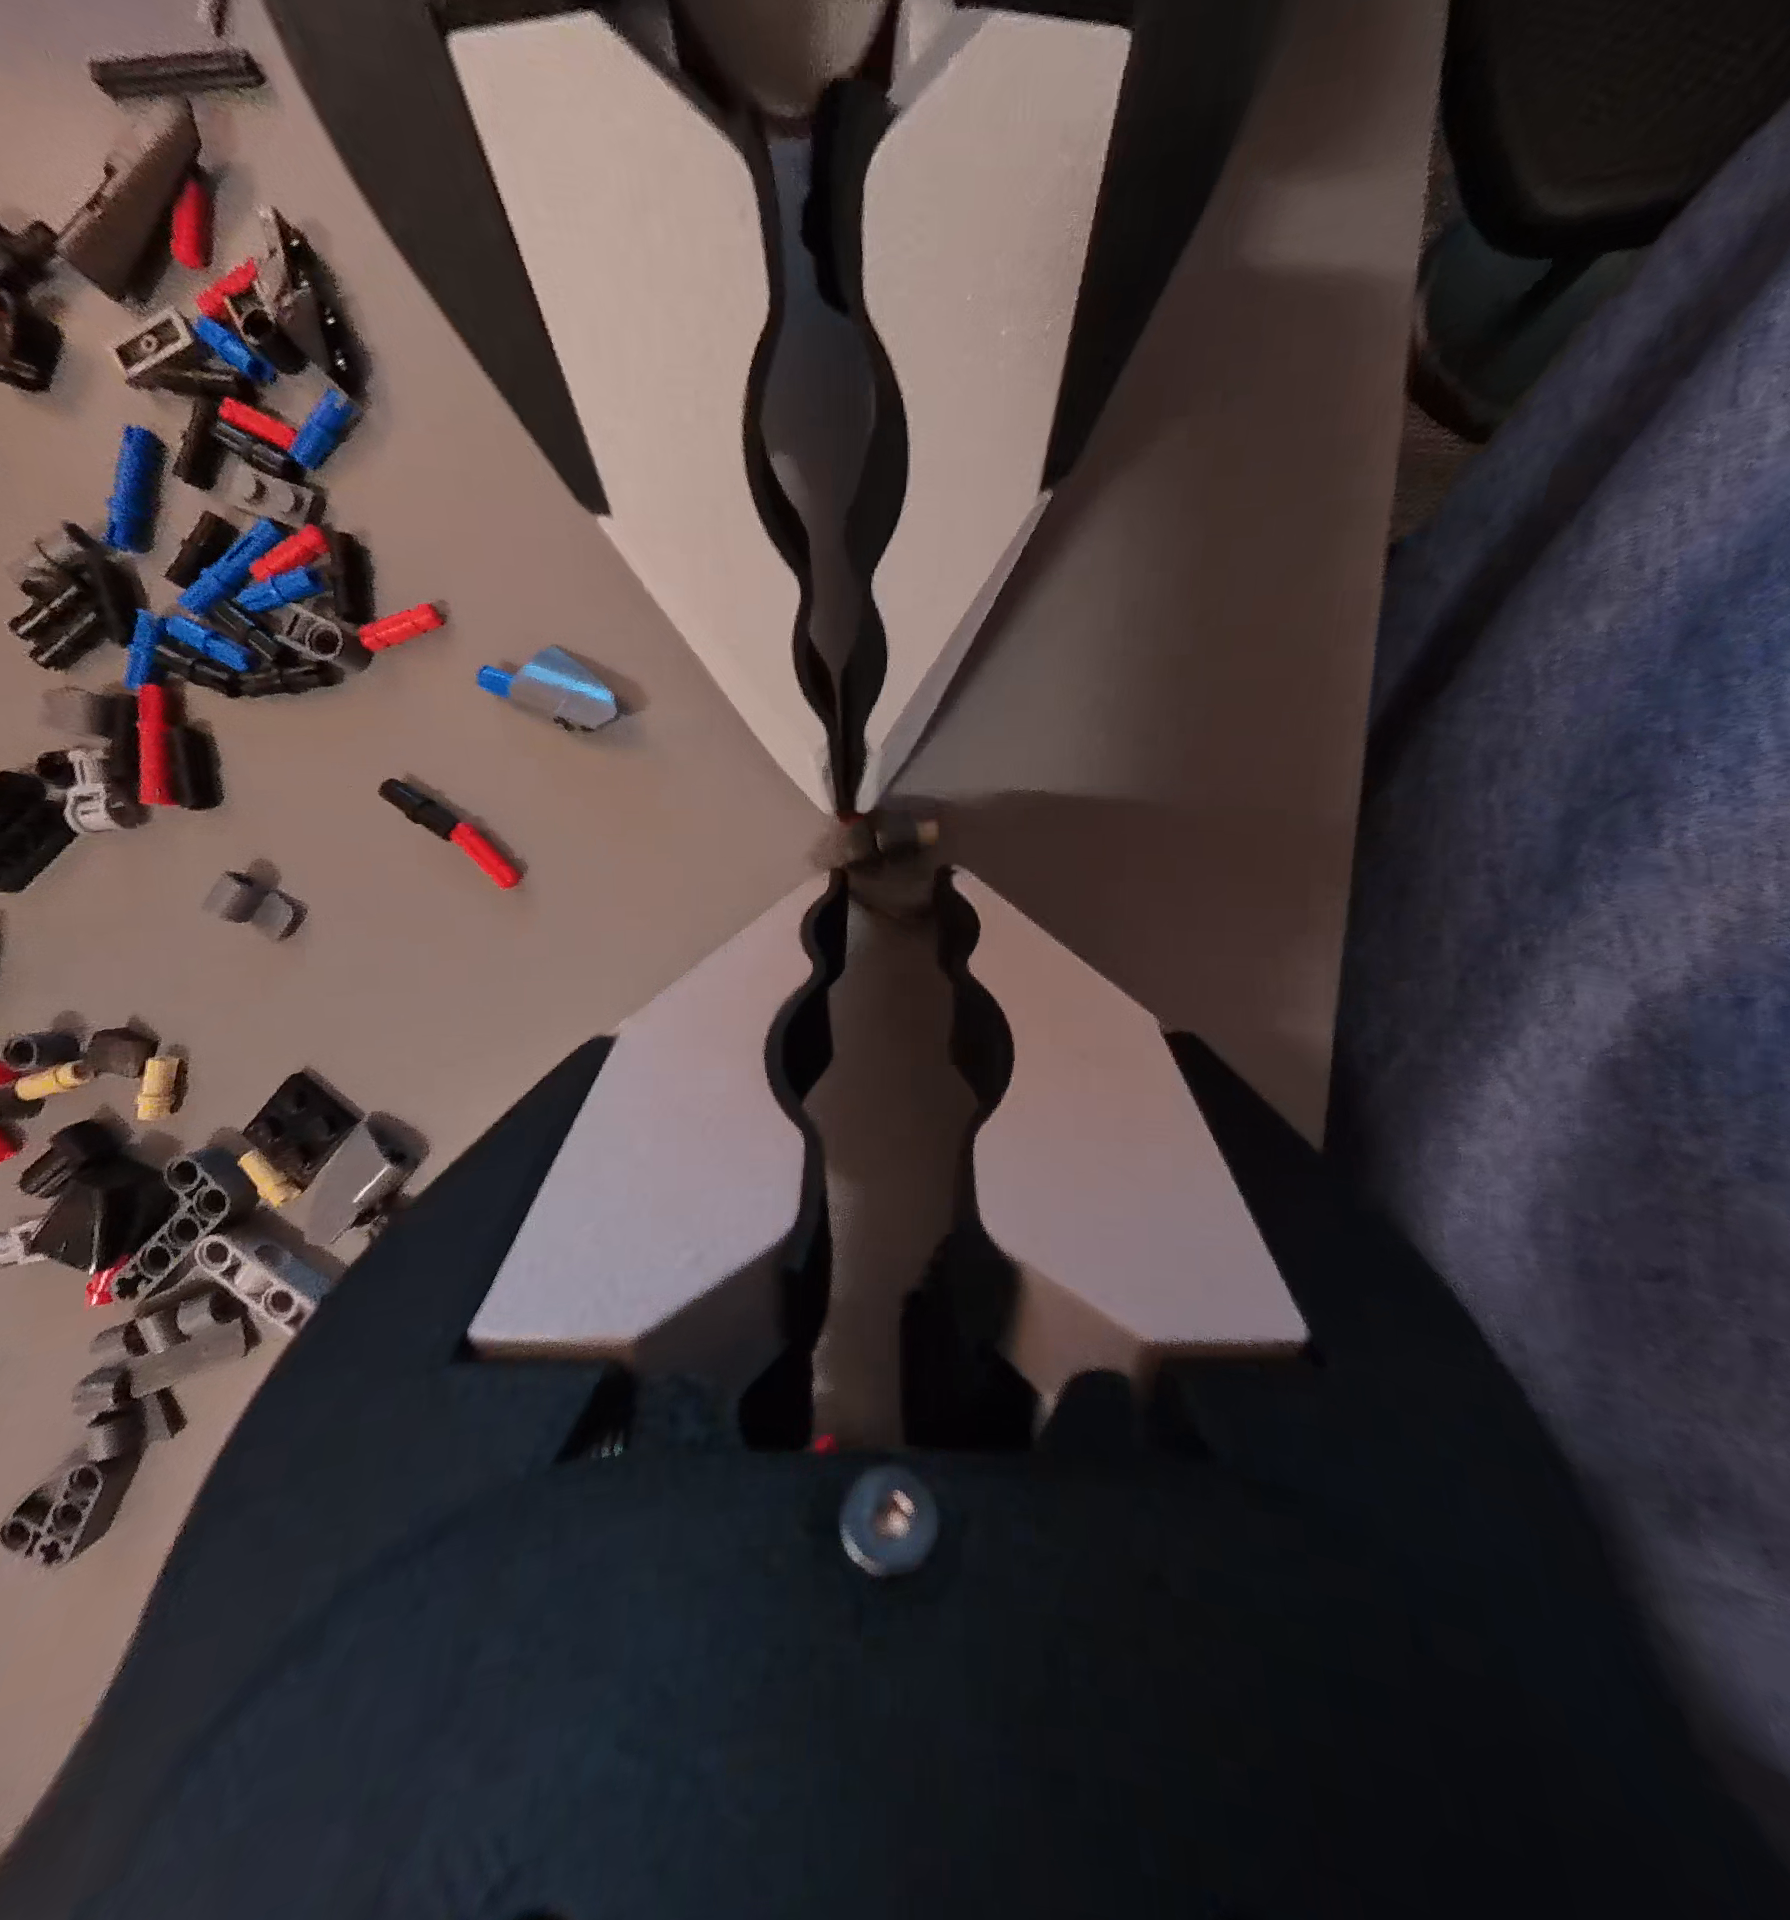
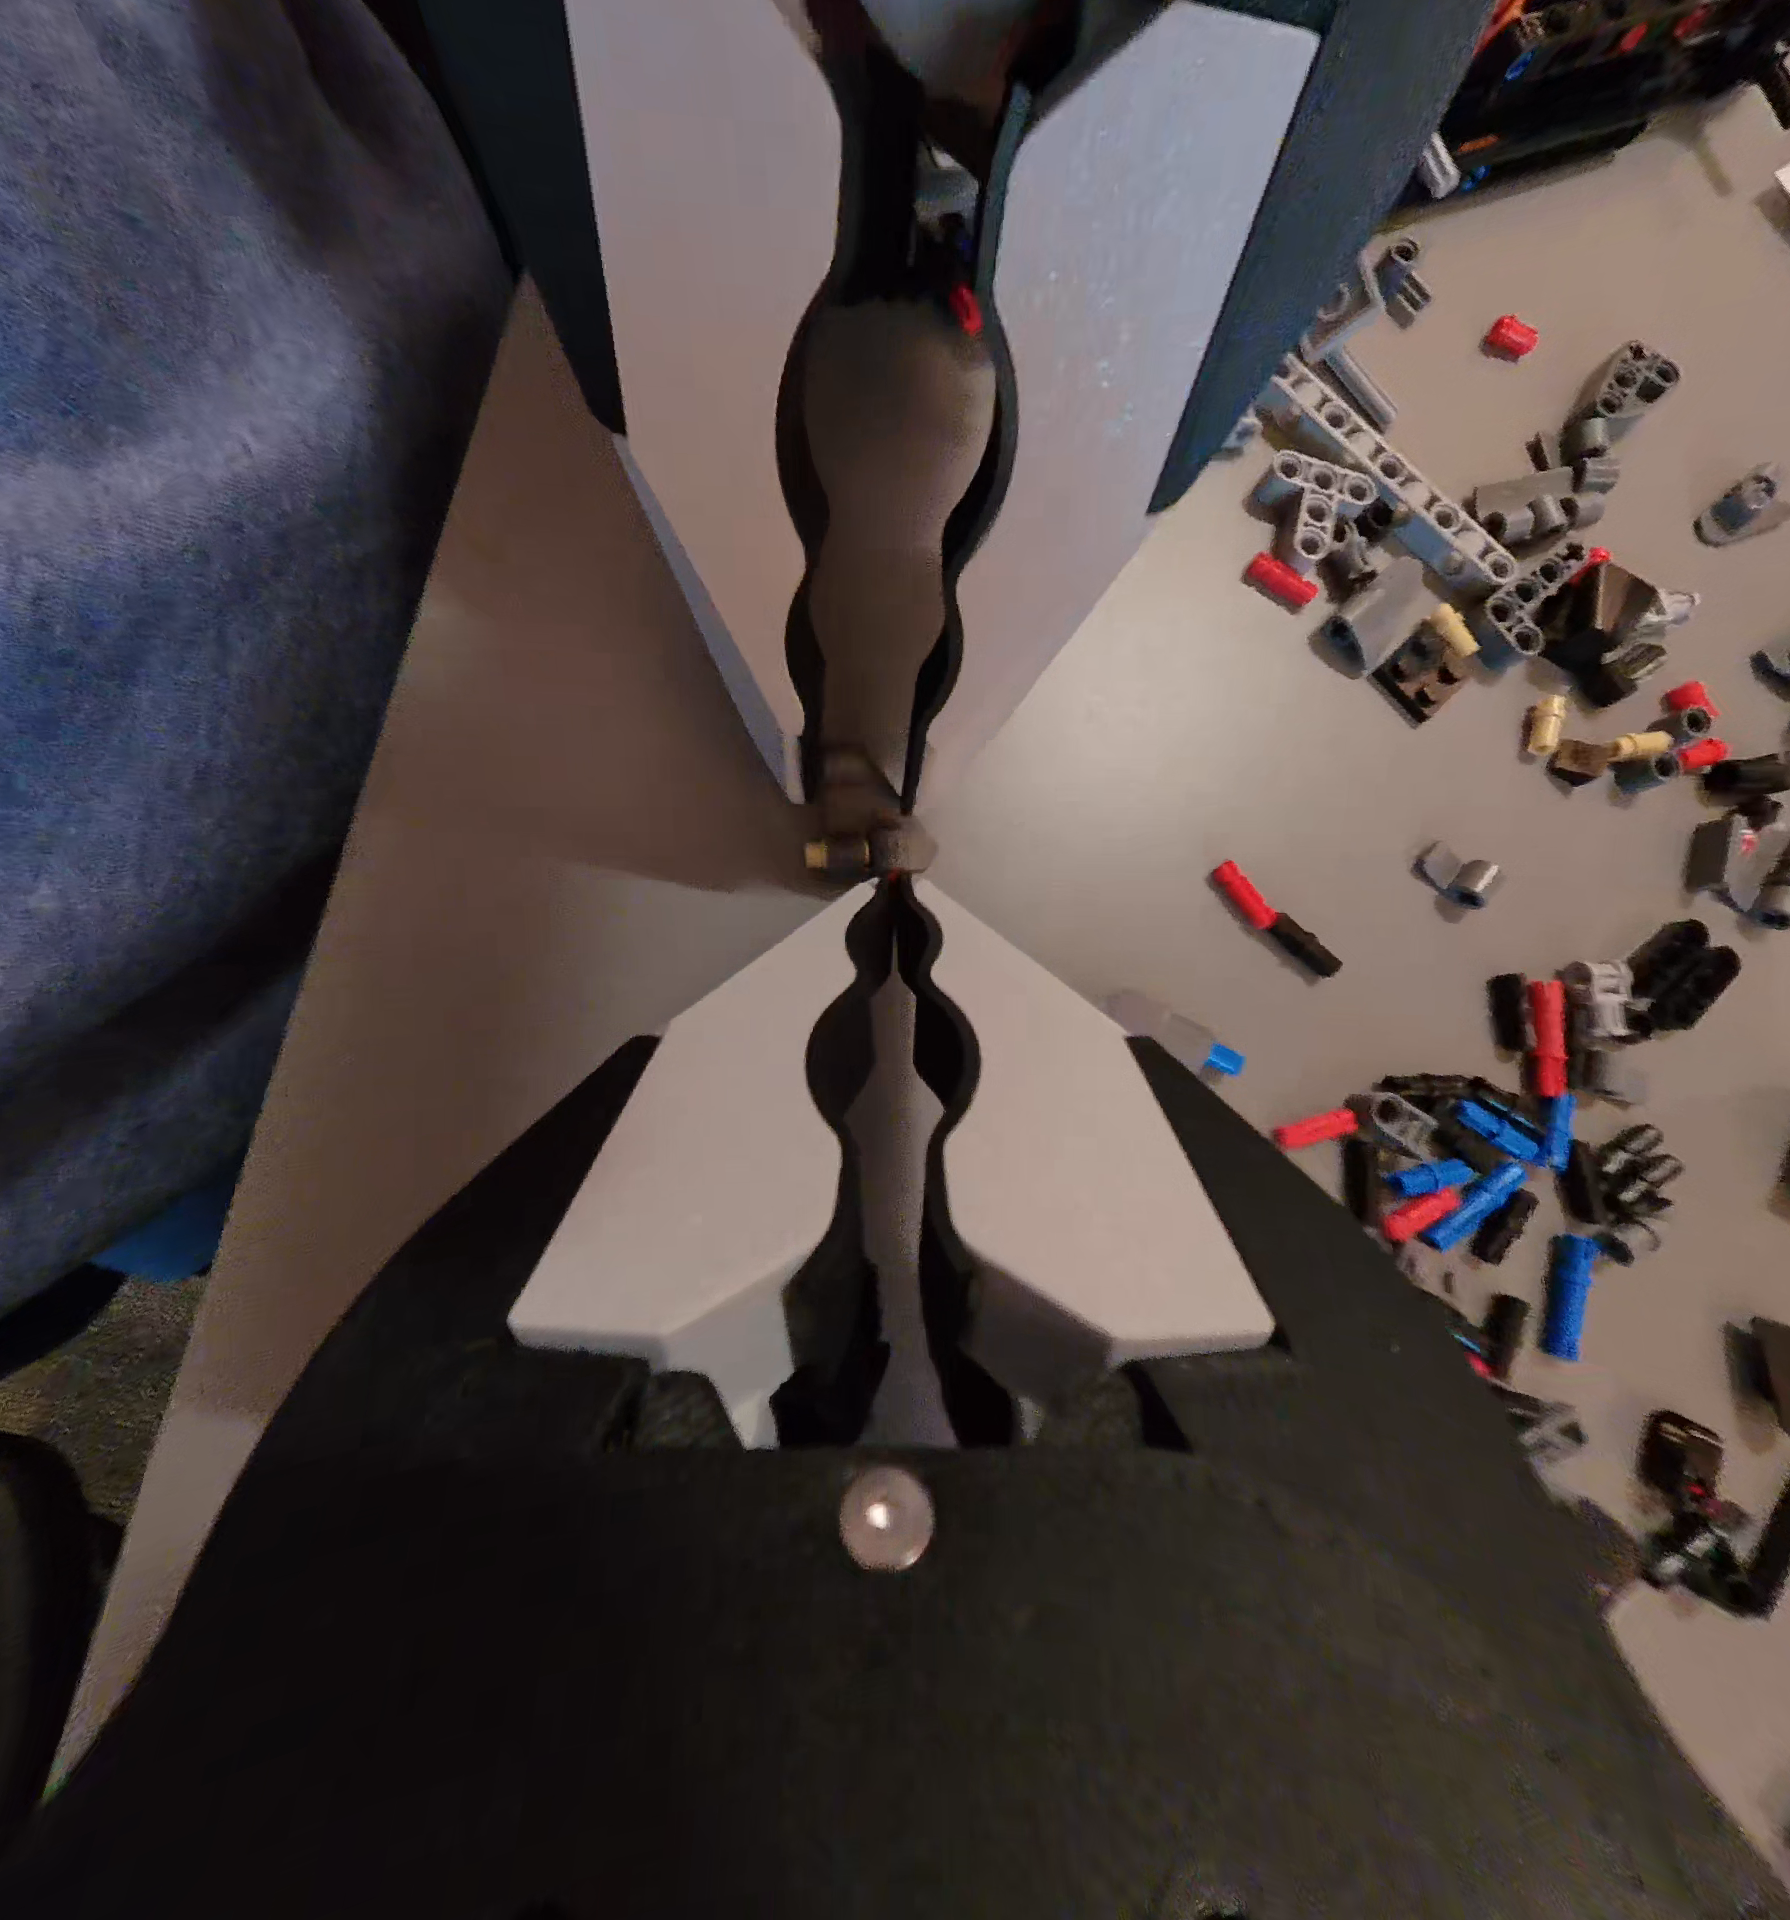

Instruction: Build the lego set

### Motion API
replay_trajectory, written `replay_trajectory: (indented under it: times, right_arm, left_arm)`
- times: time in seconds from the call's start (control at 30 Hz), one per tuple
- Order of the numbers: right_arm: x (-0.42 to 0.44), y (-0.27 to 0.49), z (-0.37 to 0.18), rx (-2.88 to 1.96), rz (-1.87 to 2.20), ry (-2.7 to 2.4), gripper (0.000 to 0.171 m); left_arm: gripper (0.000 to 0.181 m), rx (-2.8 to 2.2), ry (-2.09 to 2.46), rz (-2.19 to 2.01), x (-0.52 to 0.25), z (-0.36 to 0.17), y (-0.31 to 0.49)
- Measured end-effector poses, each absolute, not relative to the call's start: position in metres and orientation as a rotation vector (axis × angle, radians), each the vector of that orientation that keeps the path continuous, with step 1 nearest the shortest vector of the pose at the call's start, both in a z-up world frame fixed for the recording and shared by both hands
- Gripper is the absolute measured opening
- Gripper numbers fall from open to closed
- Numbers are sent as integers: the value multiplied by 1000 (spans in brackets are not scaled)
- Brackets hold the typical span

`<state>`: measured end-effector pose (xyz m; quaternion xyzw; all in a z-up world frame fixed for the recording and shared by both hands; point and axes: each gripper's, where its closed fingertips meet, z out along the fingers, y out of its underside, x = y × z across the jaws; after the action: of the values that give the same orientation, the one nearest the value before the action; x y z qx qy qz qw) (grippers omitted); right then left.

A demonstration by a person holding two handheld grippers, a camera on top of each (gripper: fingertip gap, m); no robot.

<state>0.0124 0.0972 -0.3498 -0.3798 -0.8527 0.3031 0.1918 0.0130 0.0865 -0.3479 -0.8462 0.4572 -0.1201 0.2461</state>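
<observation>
Between the two gripper tips, above the table's near edge, sat a small grey connector with a tan pin end. The left gripper held it from one side, its fingers narrowed around the piece. The right gripper met it tip to tip, fingers almost together, apparently pinching a thin part whose red tip barely showed. Off to the side lay a red-and-black pin, a silver wedge with a blue pin, and a heap of blue, red and black pins. Grey beams lay farther off. Blue cloth filled the opposite side.
</observation>
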Motion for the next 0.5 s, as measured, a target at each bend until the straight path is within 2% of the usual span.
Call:
replay_trajectory:
  times: [0.03,0.5]
  right_arm:
    - [13,95,-350,-1076,874,-2386,0]
    - [13,95,-352,-1148,827,-2342,5]
  left_arm:
    - [14,-2299,1249,-328,15,-347,86]
    - [0,-2291,1231,-289,11,-354,85]
